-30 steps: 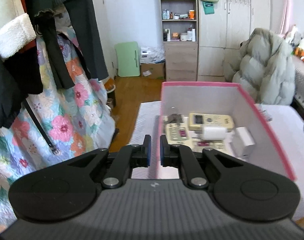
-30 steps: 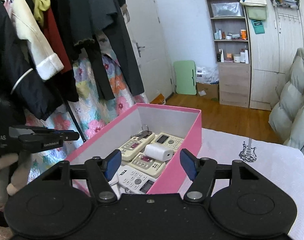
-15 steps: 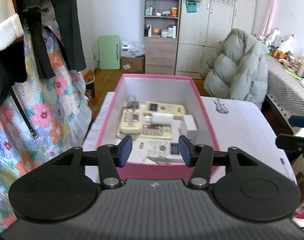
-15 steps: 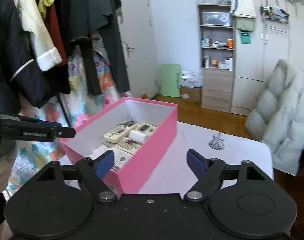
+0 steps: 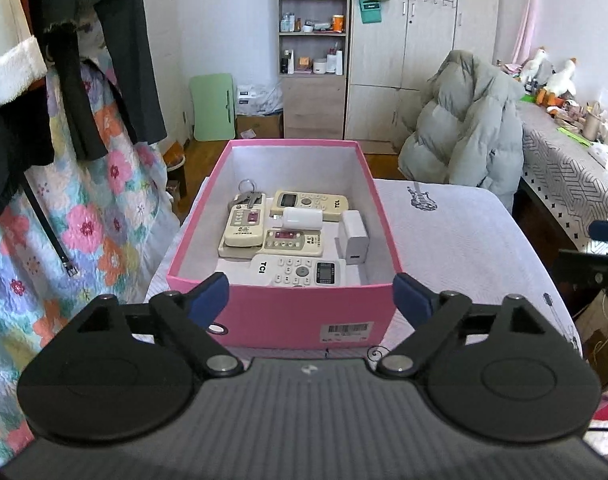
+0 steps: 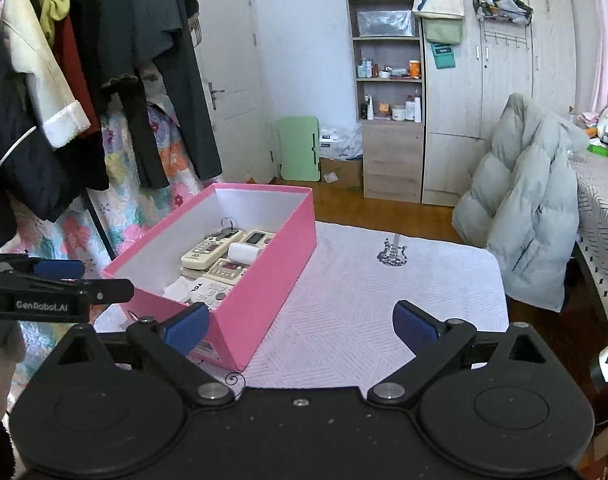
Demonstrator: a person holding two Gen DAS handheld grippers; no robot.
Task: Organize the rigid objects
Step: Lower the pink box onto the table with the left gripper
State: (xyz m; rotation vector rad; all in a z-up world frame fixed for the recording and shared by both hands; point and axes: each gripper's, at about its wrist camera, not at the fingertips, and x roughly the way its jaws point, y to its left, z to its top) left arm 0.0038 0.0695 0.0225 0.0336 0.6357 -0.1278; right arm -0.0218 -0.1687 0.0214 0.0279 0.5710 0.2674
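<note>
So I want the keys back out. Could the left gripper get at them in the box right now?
Probably yes. The left gripper is open and empty, in front of the pink box. The box is open-topped, and the keys lie uncovered at its far left, partly on a remote.

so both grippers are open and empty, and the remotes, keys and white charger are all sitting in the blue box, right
One thing is off: the box is pink, not blue, as the left wrist view shows. The rest stands: the left gripper and right gripper are open and empty, and the remotes, keys and white charger all sit inside it.
</note>
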